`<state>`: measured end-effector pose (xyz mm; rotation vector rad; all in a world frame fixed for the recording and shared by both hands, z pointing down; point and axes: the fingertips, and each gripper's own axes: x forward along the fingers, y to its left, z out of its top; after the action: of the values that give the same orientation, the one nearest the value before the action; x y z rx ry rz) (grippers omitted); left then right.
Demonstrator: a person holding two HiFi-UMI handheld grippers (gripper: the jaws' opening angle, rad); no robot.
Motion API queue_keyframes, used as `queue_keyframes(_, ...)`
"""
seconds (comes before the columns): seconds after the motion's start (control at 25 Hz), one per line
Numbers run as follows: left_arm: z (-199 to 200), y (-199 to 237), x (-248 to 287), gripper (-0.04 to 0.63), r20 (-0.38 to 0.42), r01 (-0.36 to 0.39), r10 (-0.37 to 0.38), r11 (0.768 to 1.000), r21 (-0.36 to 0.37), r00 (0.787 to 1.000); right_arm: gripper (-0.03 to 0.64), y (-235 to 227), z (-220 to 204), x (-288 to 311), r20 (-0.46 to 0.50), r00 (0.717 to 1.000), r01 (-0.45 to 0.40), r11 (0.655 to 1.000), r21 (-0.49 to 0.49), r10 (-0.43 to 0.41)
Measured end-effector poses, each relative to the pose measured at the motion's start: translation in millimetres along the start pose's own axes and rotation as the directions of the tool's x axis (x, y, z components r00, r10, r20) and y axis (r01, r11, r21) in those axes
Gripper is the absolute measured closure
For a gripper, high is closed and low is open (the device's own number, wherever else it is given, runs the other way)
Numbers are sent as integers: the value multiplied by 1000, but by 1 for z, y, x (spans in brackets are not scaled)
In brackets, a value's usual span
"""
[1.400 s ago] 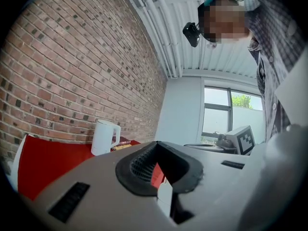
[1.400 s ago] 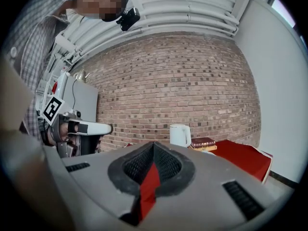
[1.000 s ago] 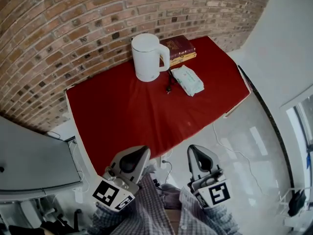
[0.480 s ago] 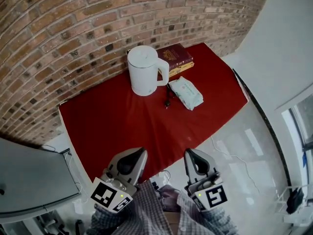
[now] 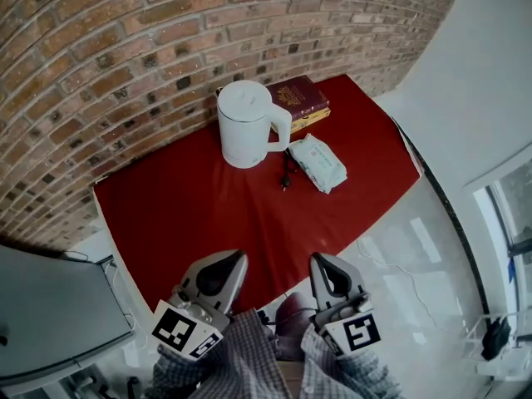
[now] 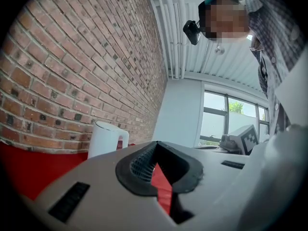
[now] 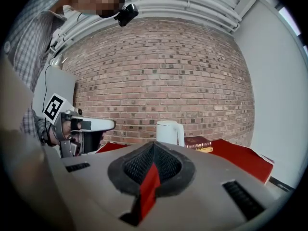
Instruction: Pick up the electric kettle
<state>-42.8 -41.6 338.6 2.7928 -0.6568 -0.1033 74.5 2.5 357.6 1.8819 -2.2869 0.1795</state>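
The white electric kettle (image 5: 245, 123) stands upright at the back of the red table (image 5: 183, 206), close to the brick wall, with its handle turned right. It also shows in the left gripper view (image 6: 106, 138) and the right gripper view (image 7: 168, 132), far ahead of both. My left gripper (image 5: 218, 274) and right gripper (image 5: 326, 274) hover side by side at the table's front edge, well short of the kettle. Both have their jaws shut with nothing in them, as seen in the left gripper view (image 6: 155, 170) and the right gripper view (image 7: 153, 170).
Two stacked books (image 5: 301, 100) lie right of the kettle by the wall. A white wipes packet (image 5: 318, 162) and a black plug with cord (image 5: 287, 173) lie in front of them. A grey appliance (image 5: 50, 306) stands at the left; a white floor with a cable (image 5: 399, 264) lies at the right.
Both grippers have moved forward towards the table and now reach its front edge. The kettle and the other things on the table have not moved.
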Motion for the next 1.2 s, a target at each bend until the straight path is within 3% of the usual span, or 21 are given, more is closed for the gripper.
queue_keyframes(0.4, 2, 19, 7, 589, 9, -12, 13, 1000, -7, 1000, 611, -14, -7, 27, -69, 997, 39, 999, -31, -41)
queue_keyframes(1.2, -1, 66, 50, 589, -3, -217, 217, 975, -39, 976, 609, -85, -43, 145, -172, 983, -83, 995, -58, 72)
